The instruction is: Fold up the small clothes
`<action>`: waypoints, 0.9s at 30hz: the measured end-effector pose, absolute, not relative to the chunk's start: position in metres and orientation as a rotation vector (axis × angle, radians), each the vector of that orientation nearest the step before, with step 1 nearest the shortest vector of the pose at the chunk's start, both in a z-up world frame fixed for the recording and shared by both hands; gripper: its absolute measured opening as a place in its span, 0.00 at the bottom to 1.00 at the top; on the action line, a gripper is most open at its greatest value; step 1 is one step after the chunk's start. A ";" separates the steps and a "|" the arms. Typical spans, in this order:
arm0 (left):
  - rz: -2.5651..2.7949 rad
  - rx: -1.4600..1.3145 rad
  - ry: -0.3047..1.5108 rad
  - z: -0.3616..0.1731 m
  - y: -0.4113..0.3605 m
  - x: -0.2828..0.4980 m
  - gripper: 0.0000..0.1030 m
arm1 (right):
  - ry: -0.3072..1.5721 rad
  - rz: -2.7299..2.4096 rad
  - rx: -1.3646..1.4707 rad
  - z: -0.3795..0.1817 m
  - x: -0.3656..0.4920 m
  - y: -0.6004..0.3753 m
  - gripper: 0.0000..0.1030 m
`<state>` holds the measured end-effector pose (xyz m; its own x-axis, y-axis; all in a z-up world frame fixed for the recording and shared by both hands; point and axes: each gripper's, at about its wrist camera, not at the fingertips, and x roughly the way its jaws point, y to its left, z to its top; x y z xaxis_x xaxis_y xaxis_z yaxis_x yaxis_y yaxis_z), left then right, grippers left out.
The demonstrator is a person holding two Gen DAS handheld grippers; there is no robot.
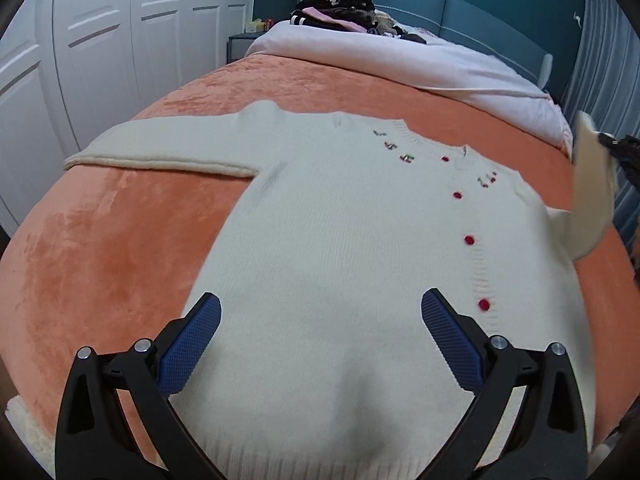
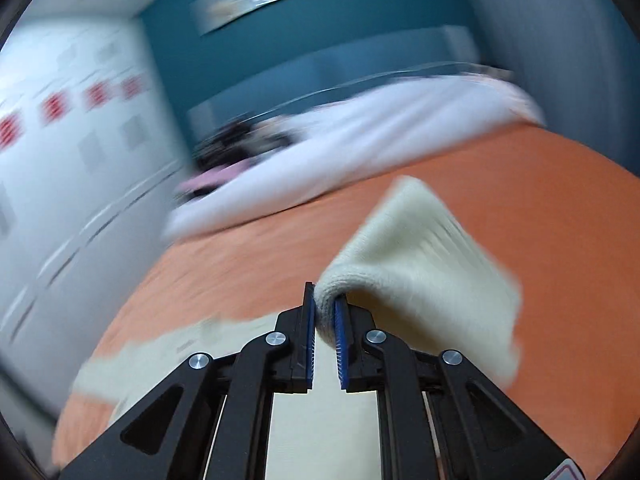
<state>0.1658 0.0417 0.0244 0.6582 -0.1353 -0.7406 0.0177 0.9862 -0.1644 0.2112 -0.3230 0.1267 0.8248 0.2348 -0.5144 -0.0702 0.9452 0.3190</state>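
**Trainee:** What is the step in hand?

**Instructor:** Folding the sleeve inward. The cream cardigan (image 1: 352, 248) lies flat, front up, on the orange blanket (image 1: 104, 248) of the bed, red buttons running down its placket. One sleeve lies stretched out flat on the side toward the white wardrobe doors (image 1: 80, 40). The other sleeve (image 2: 424, 264) is lifted off the blanket.

**Trainee:** What holds it?

**Instructor:** The right hand-held gripper (image 2: 325, 312). Its jaws stand nearly closed, with the ribbed cuff pinched between the blue pads; the knit bulges out past the fingertips. In the left wrist view the lifted sleeve shows as a cream strip at the frame's edge, rising from the shoulder.

**Trainee:** And the left hand-held gripper (image 1: 320, 320)?

**Instructor:** Jaws wide apart, holding nothing. It hovers over the lower body of the cardigan, near the hem; contact with the knit cannot be confirmed.

**Trainee:** How is the step done well?

**Instructor:** In my judgement: carry the cuff across the chest, keeping the sleeve untwisted. Lay it straight so the fold line falls at the shoulder seam. The left hand-held gripper could steady the body, since soft knit is likely to drag on plush fabric. Release only once the sleeve lies flat. The right wrist view is blurred, so judge alignment from the left view.
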 end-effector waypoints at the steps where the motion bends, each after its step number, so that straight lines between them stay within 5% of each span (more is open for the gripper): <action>1: -0.106 -0.177 0.843 0.029 0.041 0.174 0.95 | 0.628 0.239 0.278 0.111 0.219 -0.289 0.13; 6: -0.190 -0.301 0.867 0.032 0.029 0.227 0.95 | 0.905 0.261 0.133 0.003 0.231 -0.183 0.22; 9: -0.217 -0.357 0.913 0.018 0.024 0.263 0.95 | 0.857 0.206 0.339 0.006 0.197 -0.222 0.27; 12: -0.202 -0.464 0.974 -0.007 0.028 0.294 0.95 | 0.777 0.075 0.497 0.016 0.164 -0.282 0.53; 17: -0.149 -0.733 1.038 -0.047 0.042 0.322 0.95 | 0.809 -0.091 0.769 -0.020 0.160 -0.374 0.55; 19: -0.135 -0.718 1.008 -0.041 0.037 0.328 0.82 | 0.787 -0.112 0.855 -0.029 0.167 -0.392 0.54; 21: -0.190 -0.683 1.011 -0.035 0.026 0.339 0.27 | 0.763 -0.121 0.891 -0.029 0.170 -0.396 0.53; 22: -0.211 -0.679 1.013 -0.030 0.022 0.344 0.16 | 0.760 -0.128 0.890 -0.028 0.180 -0.396 0.44; 24: -0.245 -0.657 0.963 -0.009 0.015 0.354 0.10 | 0.739 -0.116 0.872 -0.019 0.195 -0.385 0.11; 27: -0.326 -0.590 0.784 0.049 0.007 0.354 0.10 | 0.541 -0.078 0.834 0.031 0.177 -0.384 0.10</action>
<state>0.3541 0.0074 0.0489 0.6704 -0.4822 -0.5639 0.0596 0.7925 -0.6069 0.1774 -0.3844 0.0313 0.8624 0.1424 -0.4858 0.2731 0.6772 0.6833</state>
